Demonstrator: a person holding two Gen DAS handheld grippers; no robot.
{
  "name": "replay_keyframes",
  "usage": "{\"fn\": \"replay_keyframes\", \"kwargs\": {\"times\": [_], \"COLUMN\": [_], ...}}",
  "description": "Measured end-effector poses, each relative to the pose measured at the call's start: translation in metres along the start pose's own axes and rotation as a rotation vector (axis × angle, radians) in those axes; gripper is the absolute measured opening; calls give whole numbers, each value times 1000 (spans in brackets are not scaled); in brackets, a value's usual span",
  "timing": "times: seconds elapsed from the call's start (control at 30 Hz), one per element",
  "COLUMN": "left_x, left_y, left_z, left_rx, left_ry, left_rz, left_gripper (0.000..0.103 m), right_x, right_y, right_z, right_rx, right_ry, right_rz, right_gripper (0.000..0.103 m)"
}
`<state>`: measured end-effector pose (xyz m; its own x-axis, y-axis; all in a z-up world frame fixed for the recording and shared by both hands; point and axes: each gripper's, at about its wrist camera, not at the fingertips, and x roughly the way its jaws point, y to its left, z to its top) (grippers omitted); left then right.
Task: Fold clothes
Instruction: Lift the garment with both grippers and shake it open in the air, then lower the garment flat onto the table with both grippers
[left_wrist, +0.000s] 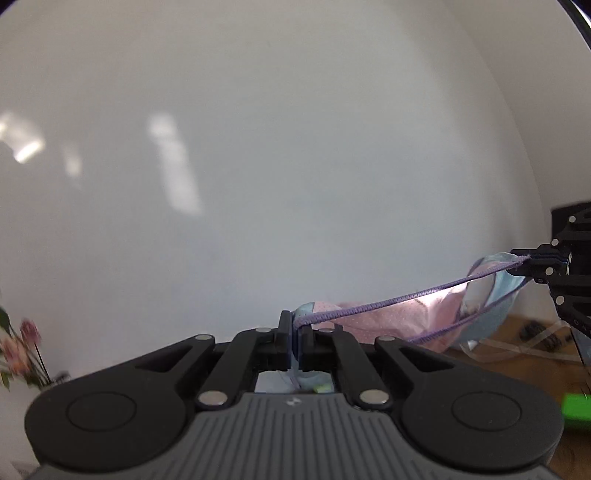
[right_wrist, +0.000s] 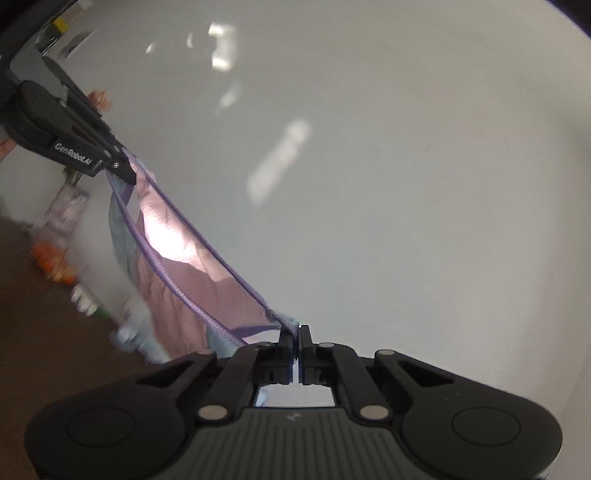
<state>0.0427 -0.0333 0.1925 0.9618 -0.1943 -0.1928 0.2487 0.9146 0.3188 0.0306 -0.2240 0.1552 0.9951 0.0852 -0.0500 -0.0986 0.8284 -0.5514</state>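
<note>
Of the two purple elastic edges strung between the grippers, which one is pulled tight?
The upper purple edge, running nearly straight between the grippers; the lower purple edge sags in a curve.

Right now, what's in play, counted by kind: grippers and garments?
Grippers: 2, left gripper and right gripper, each shut on the garment
Garments: 1, pink-and-blue garment stretched between them
Total: 3

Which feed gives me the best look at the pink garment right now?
The right wrist view: the pink garment hangs in full between the left gripper and the right gripper, both shut on its purple-edged band. The left wrist view shows it lower and partly hidden behind the gripper fingers.
</note>
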Motion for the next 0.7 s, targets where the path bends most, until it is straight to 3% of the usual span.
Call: {"fn": "replay_keyframes", "kwargs": {"times": [0.13, 0.27, 0.33, 0.37, 0.4, 0.47, 0.53, 0.6, 0.7], "left_x": [-16, -80, -103, -113, -123, -139, -135, -118, -73], "left_y": [-50, -65, -66, -57, -48, -21, -2, 14, -1], "left_z": [-119, -180, -187, -183, -179, -169, -158, -139, -132], "left_rx": [-61, -239, -311, -345, -379, -454, -514, -532, -438], "left_ry": [268, 414, 437, 428, 419, 395, 364, 345, 351], "left_rz": [-108, -246, -340, -389, -438, -492, -458, -414, -352], "left_gripper": [2, 5, 21, 37, 41, 42, 53, 55, 57], "right_x": [-52, -117, -149, -159, -168, -188, -190, -184, -149], "right_y": [63, 85, 83, 79, 73, 50, 13, -12, -15], "right_z": [-86, -131, -137, -136, -134, -130, -120, -119, -124], "right_rx": [-3, 67, 98, 108, 128, 190, 296, 421, 495], "right_ry": [174, 290, 315, 325, 331, 329, 292, 255, 283], "right_rz": [119, 273, 383, 452, 492, 522, 533, 535, 464], "right_gripper": [1, 1, 1, 7, 10, 34, 40, 41, 41]}}
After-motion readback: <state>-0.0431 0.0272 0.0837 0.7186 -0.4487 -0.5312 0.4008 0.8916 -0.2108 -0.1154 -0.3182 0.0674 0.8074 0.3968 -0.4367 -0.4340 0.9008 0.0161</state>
